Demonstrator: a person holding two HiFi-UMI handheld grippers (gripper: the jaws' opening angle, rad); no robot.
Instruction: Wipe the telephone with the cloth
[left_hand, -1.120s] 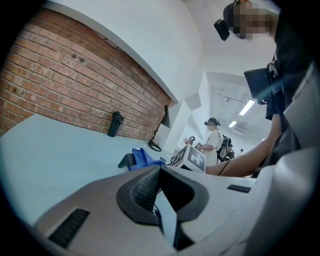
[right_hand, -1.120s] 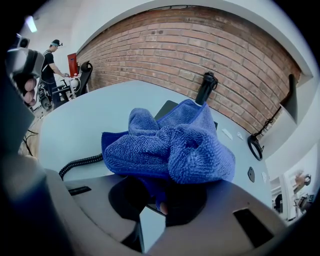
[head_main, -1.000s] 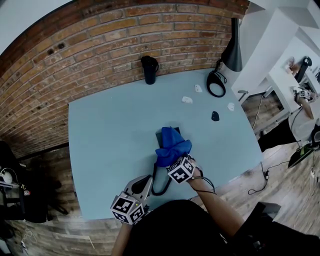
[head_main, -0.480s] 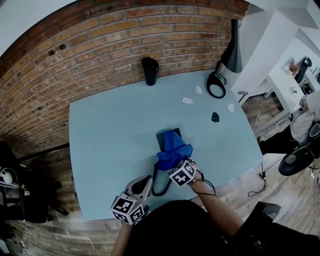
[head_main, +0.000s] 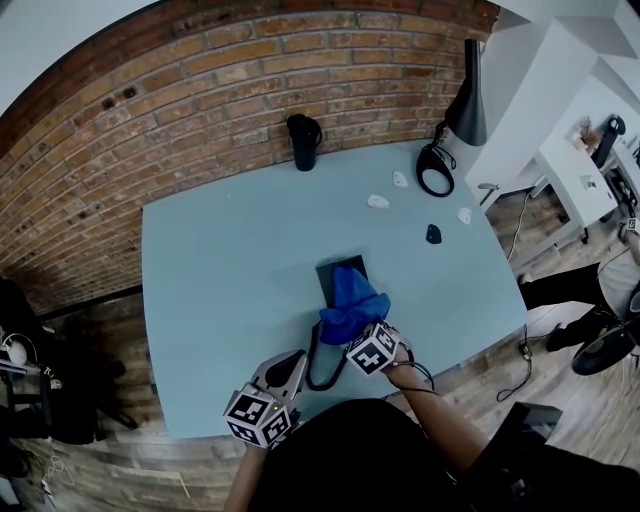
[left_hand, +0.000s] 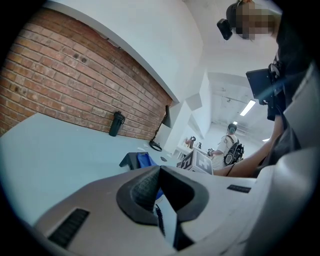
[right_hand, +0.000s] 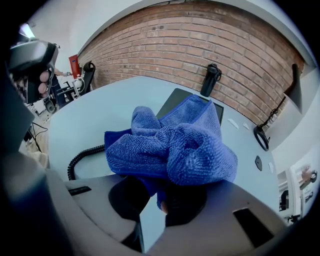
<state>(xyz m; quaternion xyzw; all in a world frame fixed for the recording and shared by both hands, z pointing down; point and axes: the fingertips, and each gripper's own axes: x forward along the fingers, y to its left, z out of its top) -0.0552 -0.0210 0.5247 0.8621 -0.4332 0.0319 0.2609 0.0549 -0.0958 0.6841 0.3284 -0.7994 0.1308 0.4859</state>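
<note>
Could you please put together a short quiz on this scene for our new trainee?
1. True or false: the right gripper is shut on the blue microfibre cloth.
2. What does the cloth partly cover? A) a dark flat telephone; B) a white plate; C) a red book.
3. Fill in: the black cylindrical flask stands on the table next to the ___ wall.

Key: 1 true; 2 A; 3 brick.
</note>
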